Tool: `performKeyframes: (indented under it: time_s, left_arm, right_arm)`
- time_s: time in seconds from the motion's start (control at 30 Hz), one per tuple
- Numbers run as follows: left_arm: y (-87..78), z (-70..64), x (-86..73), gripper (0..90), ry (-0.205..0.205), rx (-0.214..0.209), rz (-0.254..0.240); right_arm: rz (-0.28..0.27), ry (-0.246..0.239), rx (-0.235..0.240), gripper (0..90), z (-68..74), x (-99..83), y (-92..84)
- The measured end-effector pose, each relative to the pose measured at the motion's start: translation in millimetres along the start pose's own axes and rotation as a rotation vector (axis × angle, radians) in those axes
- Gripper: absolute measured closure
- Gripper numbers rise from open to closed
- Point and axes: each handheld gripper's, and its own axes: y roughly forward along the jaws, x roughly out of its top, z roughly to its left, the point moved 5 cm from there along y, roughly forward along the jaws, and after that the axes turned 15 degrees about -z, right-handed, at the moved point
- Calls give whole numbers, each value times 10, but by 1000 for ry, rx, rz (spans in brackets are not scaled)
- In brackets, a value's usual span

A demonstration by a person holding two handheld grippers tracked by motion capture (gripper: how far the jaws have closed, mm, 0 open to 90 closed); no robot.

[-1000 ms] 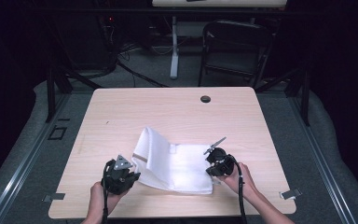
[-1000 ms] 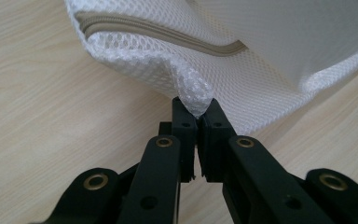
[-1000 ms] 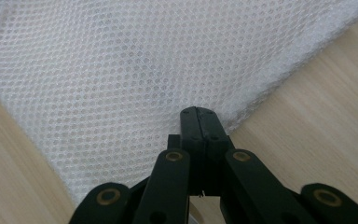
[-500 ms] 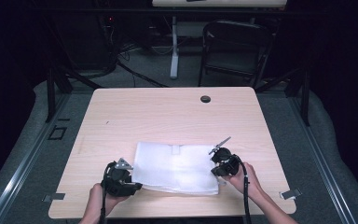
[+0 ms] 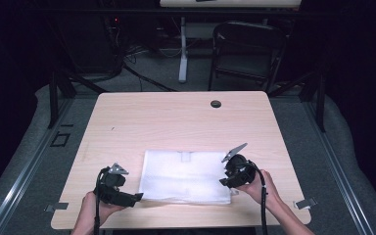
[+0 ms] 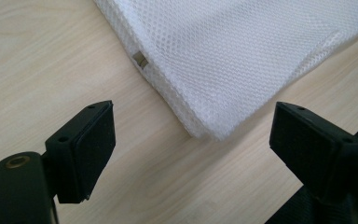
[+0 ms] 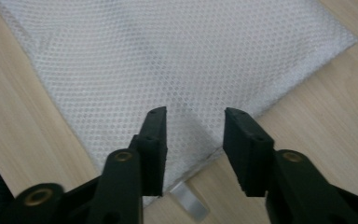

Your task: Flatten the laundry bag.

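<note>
A white mesh cloth (image 5: 186, 176) lies flat and folded as a rectangle near the table's front edge. My left gripper (image 5: 138, 197) sits at its near left corner, jaws wide open. In the left gripper view the cloth's corner (image 6: 214, 126) points into the gap of the left gripper (image 6: 191, 116), touching neither pad. My right gripper (image 5: 224, 181) hovers at the cloth's right edge. In the right gripper view, the right gripper (image 7: 196, 116) stands partly open over the mesh (image 7: 177, 60), with nothing pinched between its fingers.
The light wooden table (image 5: 166, 122) has a dark round grommet (image 5: 216, 104) near its far edge. A small tab (image 5: 187, 156) sits on the cloth's far edge. A black chair (image 5: 247, 49) and cables stand on the floor beyond the table.
A raised fold at the cloth's left has come down and the cloth now lies flat and wider. The right gripper has shifted right and slightly nearer; the left gripper has moved little.
</note>
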Motion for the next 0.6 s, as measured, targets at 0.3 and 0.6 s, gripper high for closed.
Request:
performKeyframes:
  time_s: [0.3,0.6]
  left_arm:
    - [37,-23,80,76,-13,-19,-70]
    - [99,-5,114,33,-5,0,-94]
  right_arm:
    - [14,-78,78,539,360,28,115]
    - [44,-126,85,531,528,-33,159]
